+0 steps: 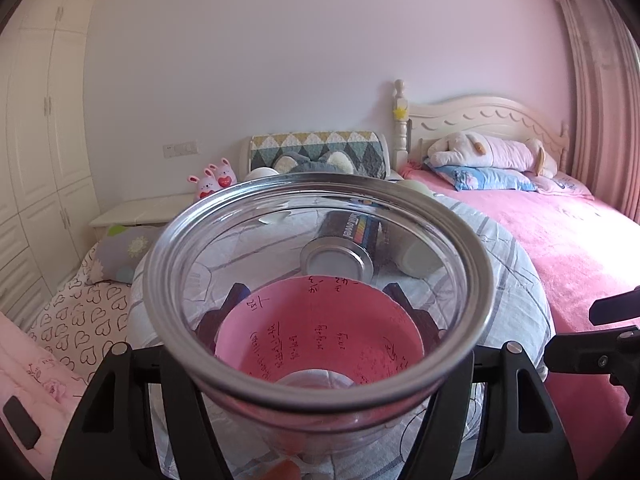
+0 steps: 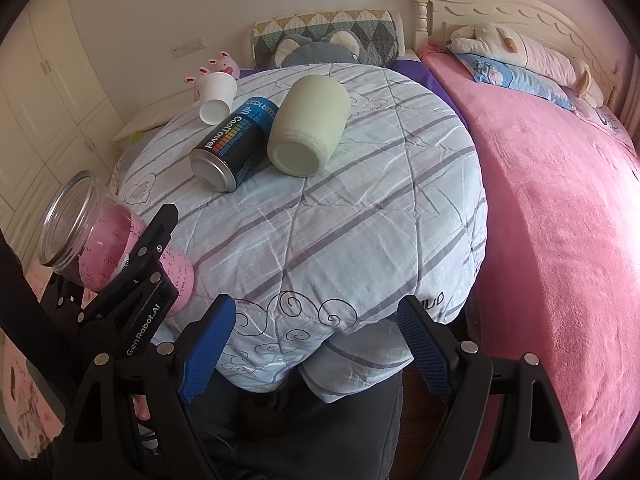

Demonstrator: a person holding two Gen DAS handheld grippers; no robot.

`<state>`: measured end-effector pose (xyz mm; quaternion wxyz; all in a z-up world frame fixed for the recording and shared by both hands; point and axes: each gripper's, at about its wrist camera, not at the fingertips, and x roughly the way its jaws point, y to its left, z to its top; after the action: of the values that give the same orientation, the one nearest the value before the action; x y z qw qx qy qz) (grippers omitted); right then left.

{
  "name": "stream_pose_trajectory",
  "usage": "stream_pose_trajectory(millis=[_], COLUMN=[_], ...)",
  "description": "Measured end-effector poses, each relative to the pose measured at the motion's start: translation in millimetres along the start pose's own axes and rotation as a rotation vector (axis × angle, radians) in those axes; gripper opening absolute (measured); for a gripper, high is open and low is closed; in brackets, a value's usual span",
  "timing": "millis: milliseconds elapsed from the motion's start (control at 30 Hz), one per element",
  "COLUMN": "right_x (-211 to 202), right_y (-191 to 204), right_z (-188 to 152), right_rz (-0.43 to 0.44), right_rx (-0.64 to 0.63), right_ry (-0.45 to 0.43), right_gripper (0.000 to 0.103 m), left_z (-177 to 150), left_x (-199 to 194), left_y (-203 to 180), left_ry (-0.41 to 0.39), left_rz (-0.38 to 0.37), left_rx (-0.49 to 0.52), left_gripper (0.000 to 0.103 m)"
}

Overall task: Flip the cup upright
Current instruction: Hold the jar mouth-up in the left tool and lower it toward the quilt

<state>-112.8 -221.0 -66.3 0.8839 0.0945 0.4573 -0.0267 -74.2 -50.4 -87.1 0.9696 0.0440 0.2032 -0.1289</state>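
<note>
My left gripper [image 1: 320,344] is shut on a clear glass jar [image 1: 316,292] with a pink paper liner. It holds the jar tilted, mouth toward the camera. In the right wrist view the same jar [image 2: 96,236] hangs off the table's left edge, clamped by the left gripper [image 2: 150,240], mouth pointing up and left. My right gripper [image 2: 312,352] is open and empty, its blue pads [image 2: 208,344] hovering at the table's near edge. A pale green cup [image 2: 308,124], a black CoolTowel can [image 2: 232,148] and a white paper cup [image 2: 218,96] lie on their sides on the table.
The round table wears a striped light-blue quilt [image 2: 340,220]. A pink bed [image 2: 560,200] with pillows and a plush toy lies to the right. A chair with a grey plush stands behind the table. White wardrobes [image 1: 36,140] line the left wall.
</note>
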Motion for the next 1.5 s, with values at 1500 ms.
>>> stream_pose_trajectory(millis=[1500], right_x=[-3.6], right_y=[6.5], right_z=[-1.4], right_rz=[-0.002], right_rx=[-0.019], right_ry=[-0.006], right_gripper=[0.084], left_z=[6.7], left_x=[3.7], left_y=[3.3], left_ry=[-0.023], left_rz=[-0.008], left_rx=[-0.001], left_gripper=[0.072])
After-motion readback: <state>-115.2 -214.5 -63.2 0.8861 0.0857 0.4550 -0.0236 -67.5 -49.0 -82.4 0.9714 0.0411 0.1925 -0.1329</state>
